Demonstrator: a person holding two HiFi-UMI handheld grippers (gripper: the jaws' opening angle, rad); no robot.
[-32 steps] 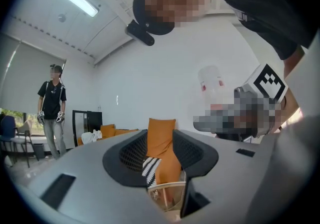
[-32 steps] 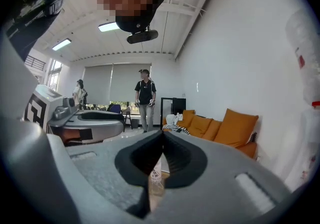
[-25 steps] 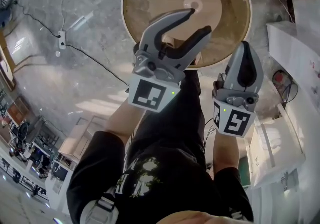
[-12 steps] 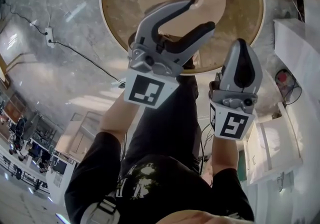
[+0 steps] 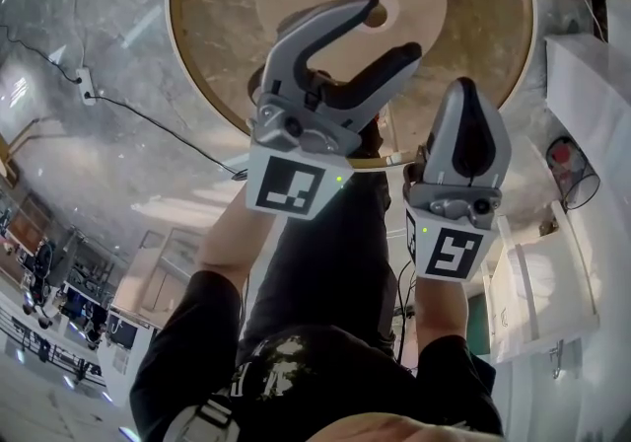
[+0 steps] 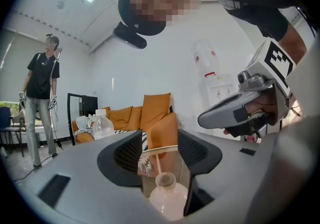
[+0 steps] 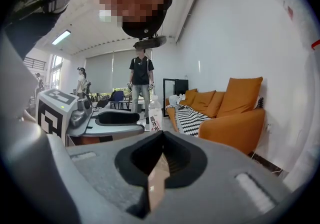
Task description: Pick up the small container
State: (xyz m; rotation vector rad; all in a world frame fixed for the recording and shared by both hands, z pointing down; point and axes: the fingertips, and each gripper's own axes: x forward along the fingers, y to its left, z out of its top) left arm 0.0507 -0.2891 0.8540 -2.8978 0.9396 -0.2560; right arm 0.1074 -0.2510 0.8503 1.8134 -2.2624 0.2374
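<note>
Left gripper: jaws wide and opening, pads pressing on nothing. Small container, pale with a round cap, sits low in the gap between those jaws, untouched. Right gripper, just beside the left: jaws clenched together, empty

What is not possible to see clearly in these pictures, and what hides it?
- small container: in the head view it is covered by the left hand-held gripper, whose jaws are opening. In the left gripper view it shows in the gap between them, untouched, with its lower part cut off by the gripper body.
- water bottle: in the right gripper view, the label print is too small to read.
</note>
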